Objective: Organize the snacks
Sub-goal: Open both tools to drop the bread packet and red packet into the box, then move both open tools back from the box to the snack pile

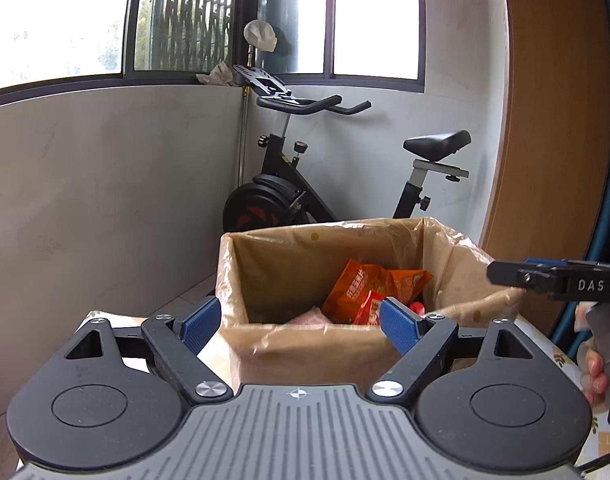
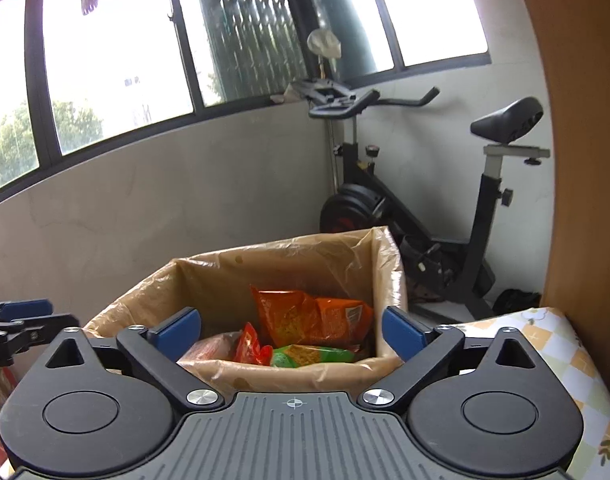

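Snack packets inside lined box, both tools spread, empty.

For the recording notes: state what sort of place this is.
Probably an enclosed balcony or spare room in a home: an exercise bike stands in the corner below wide windows, and a lined box of snack packets sits on a patterned tablecloth.

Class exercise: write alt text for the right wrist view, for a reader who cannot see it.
An open gripper with blue-padded fingers, holding nothing, points at a plastic-lined box containing orange, red and green snack packets. An exercise bike stands behind, below the windows.
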Available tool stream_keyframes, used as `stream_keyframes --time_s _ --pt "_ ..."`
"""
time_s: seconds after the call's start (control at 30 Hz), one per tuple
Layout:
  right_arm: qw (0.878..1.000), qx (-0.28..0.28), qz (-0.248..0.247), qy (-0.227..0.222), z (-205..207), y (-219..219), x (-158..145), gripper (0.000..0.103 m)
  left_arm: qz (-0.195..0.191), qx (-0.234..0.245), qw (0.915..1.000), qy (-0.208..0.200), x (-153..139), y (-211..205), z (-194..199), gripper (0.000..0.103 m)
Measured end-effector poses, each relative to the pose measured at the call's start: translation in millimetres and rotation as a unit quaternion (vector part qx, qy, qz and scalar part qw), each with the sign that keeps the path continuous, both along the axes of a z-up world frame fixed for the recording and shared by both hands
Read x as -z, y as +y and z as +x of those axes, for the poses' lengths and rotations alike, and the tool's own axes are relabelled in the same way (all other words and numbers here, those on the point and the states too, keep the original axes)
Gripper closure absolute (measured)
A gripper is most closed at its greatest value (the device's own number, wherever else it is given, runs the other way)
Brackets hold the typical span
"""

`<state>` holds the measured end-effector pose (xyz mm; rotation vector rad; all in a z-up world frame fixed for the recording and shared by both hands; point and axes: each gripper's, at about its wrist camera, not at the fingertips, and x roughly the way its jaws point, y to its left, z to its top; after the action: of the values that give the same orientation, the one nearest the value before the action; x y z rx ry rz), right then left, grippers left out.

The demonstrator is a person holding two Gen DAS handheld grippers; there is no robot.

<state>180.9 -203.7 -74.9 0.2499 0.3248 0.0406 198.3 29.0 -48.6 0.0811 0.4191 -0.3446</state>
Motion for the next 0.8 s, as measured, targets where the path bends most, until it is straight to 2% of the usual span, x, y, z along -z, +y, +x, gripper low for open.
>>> stream_keyframes --time_s 0.17,0.4,0.6,0.8 --pt "1.0 0.011 -0.011 -0.026 -26.4 -10.3 18.0 0.0 -0.014 -0.005 0.9996 0.025 19.9 14.2 -14.4 0.015" --pt "0.999 0.027 -0.005 -0.016 -51.2 -18.9 61.5 0.0 -0.031 0.01 0.9974 0.064 70.0 0.1 -29.3 0.015" --pt "0.998 0.035 -0.01 0.047 -53.5 -14.5 115.3 0.001 -0.037 0.033 0.9914 0.121 124.0 -37.8 -32.6 0.017" --pt "0.993 0.009 -0.06 0.099 -54.1 -4.4 159.7 0.011 -0.017 0.044 0.9877 0.149 161.3 -69.0 -31.7 0.017"
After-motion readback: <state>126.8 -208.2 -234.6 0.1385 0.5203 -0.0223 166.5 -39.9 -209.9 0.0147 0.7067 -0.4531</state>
